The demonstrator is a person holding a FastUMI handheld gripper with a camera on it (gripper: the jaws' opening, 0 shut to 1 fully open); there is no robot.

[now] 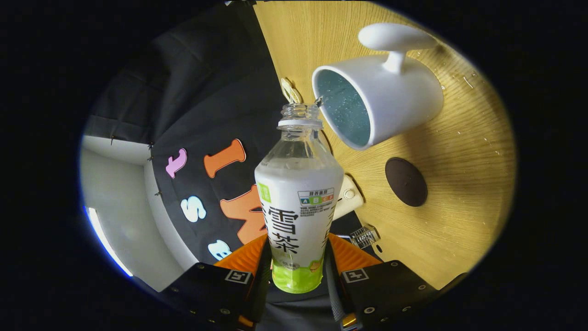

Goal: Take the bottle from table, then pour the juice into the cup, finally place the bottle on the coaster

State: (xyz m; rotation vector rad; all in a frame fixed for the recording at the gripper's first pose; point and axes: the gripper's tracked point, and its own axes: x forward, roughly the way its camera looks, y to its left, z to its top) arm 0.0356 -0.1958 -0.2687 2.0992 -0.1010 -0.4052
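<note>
- the gripper (pixel 297 271) is clamped on the bottle (pixel 298 216), both fingers pressed to its lower label; the uncapped mouth is tipped right at the cup's rim
- clear ribbed neck, white wrap, green base are seen
- the cup (pixel 381 99), smooth white with a speckled blue inside, is just beyond
- the round dark coaster (pixel 406 181) is left beside it, bare wood-grain table (pixel 459 151) around

Wooden surface and booth backdrop

The light wood-grain surface (pixel 459 151) bears scattered droplets; a small cream plastic object (pixel 347 196) and a ribbed metal piece (pixel 364 236) lie near the black cloth wall (pixel 202 92).
</note>
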